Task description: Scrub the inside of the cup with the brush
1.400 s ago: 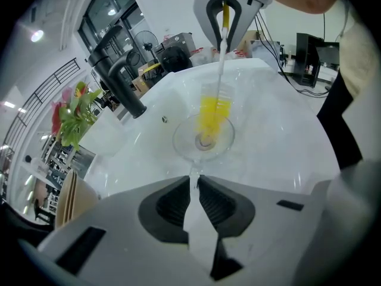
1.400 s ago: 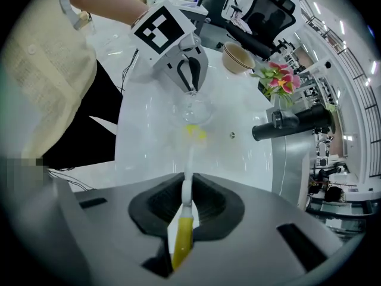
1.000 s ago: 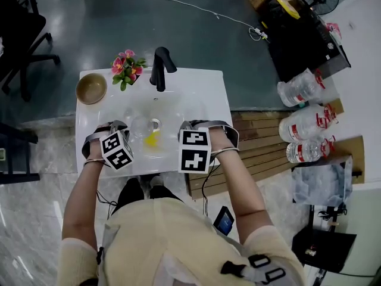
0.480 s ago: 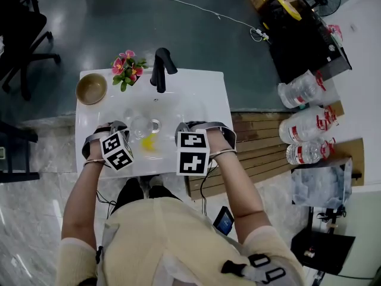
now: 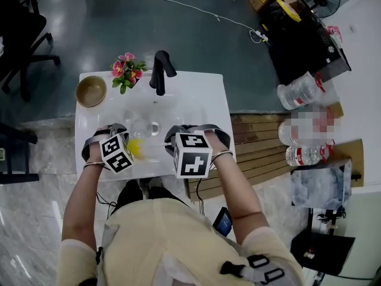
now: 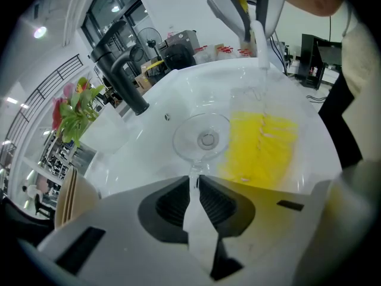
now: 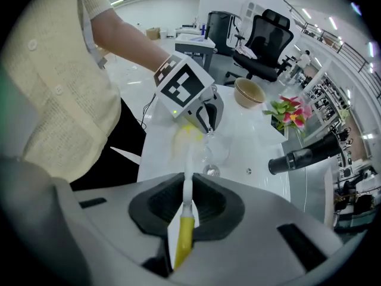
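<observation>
Tabletop: white tabletop (image 5: 205, 94) with a shallow basin (image 5: 181, 109), and a black faucet (image 5: 159, 70) at the far edge.
Room: the basin right of the tongs is bare.
Arms: both forearms cross the near edge, the tongs pointing steeply down, close together.
Right tongs (image 7: 186, 198): clamped on the brush (image 7: 187, 159) handle — the yellow bristles are beside the left tongs.
Left tongs (image 6: 194, 186): narrow, pinched on the clear cup (image 6: 241, 103) over the basin.
Unclear: the cup's outline — bristles show through its wall.

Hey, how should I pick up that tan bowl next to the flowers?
Pinch the tan bowl's rim, straddling its wall, coming straight down from above. It sits upright and open, and looks too wide to span. Choose the rim side away from the flowers, which stand beside it.
</observation>
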`<act>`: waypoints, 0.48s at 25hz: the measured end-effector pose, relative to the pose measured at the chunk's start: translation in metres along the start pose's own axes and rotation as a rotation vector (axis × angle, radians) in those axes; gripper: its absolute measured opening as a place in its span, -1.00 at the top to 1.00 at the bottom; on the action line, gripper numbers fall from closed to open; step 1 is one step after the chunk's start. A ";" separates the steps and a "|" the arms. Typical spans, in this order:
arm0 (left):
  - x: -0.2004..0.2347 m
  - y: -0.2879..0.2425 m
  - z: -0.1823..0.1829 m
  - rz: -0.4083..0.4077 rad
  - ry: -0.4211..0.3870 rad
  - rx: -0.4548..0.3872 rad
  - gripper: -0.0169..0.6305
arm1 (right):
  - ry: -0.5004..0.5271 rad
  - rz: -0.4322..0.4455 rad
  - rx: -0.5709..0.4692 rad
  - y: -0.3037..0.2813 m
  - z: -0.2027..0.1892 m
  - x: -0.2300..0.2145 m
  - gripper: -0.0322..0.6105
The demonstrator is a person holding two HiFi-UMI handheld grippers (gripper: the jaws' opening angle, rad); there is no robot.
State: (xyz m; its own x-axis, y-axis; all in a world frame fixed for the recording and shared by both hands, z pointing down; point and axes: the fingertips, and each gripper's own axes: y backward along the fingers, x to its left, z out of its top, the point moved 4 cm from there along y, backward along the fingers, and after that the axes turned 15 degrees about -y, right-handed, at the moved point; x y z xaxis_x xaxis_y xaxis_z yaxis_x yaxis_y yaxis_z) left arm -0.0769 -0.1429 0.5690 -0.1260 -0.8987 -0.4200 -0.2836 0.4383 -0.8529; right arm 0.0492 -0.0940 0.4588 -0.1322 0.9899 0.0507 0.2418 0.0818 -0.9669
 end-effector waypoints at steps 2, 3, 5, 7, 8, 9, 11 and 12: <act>0.000 0.000 0.000 0.002 -0.001 -0.001 0.77 | 0.003 0.000 -0.011 0.000 0.004 -0.001 0.74; 0.001 0.000 0.000 0.003 -0.001 0.000 0.77 | 0.008 0.001 -0.008 0.000 0.005 -0.001 0.74; 0.001 0.000 0.000 0.003 -0.002 0.002 0.77 | 0.014 0.011 0.003 0.000 0.003 0.000 0.74; 0.001 0.000 -0.001 0.003 -0.001 0.002 0.77 | 0.013 0.024 0.025 0.001 -0.002 0.000 0.74; 0.001 0.000 -0.001 0.003 -0.001 0.003 0.77 | 0.011 0.030 0.039 0.003 -0.005 0.000 0.74; 0.001 0.000 -0.001 0.003 -0.001 0.004 0.77 | 0.006 0.033 0.055 0.005 -0.010 -0.001 0.74; 0.001 0.000 -0.002 0.005 -0.004 0.005 0.77 | -0.009 0.034 0.085 0.008 -0.020 -0.004 0.74; 0.001 0.000 -0.002 0.005 -0.004 0.005 0.77 | -0.019 0.031 0.103 0.011 -0.026 -0.006 0.74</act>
State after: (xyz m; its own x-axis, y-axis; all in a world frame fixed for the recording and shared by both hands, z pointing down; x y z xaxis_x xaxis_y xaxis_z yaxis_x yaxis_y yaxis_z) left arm -0.0784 -0.1441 0.5694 -0.1233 -0.8963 -0.4259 -0.2780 0.4432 -0.8522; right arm 0.0777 -0.0959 0.4548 -0.1442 0.9894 0.0161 0.1462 0.0375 -0.9885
